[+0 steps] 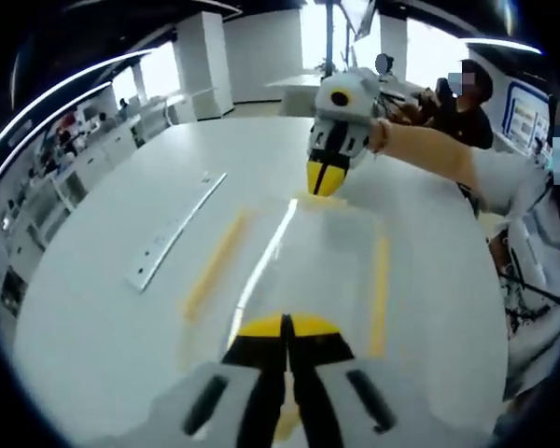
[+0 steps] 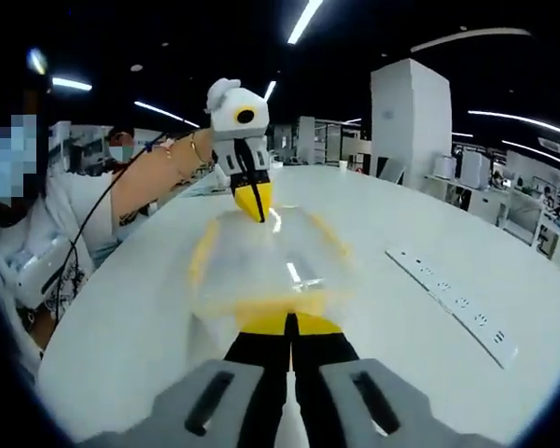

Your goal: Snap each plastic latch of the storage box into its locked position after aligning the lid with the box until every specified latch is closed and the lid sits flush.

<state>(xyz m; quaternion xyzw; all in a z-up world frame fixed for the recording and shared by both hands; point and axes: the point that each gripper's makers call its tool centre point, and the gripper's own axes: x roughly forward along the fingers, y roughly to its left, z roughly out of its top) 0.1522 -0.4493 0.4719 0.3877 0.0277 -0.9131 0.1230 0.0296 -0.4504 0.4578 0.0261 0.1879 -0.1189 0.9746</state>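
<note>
- In the left gripper view, far out to the left of the storage box [image 1: 299, 271], I see a long flat power strip [image 1: 175, 231] lying on the big white table [image 1: 93, 317].
- The storage box sits in the middle of that table. It is see-through, with its lid [image 1: 303, 247] on top and yellow latches [image 1: 215, 266] running along its long sides.
- My left gripper [image 1: 286, 329] is at the near end of the box. Its yellow tips are pressed together with no gap, right at the box's end. I cannot tell if anything is pinched between them.
- At the far end of the box I see my right gripper [image 1: 327, 179], nose down, its yellow tips touching the lid's far edge.
- Right of the box there is a bare arm [image 1: 429, 154] and a person in white clothes [image 1: 527, 219] close to the table's edge.
- In the right gripper view, the person in white [image 2: 47, 233] is left of the box [image 2: 266, 266].
- The left gripper [image 2: 254, 201] stands at the far end of the box there, tips down on the lid [image 2: 261, 247] and closed tight.
- My right gripper [image 2: 289, 327] is at the near end, its yellow tips shut together against a yellow latch [image 2: 280, 308] on the box's end.
- Right of the box lies the power strip [image 2: 453, 301] on the table [image 2: 392, 336].
</note>
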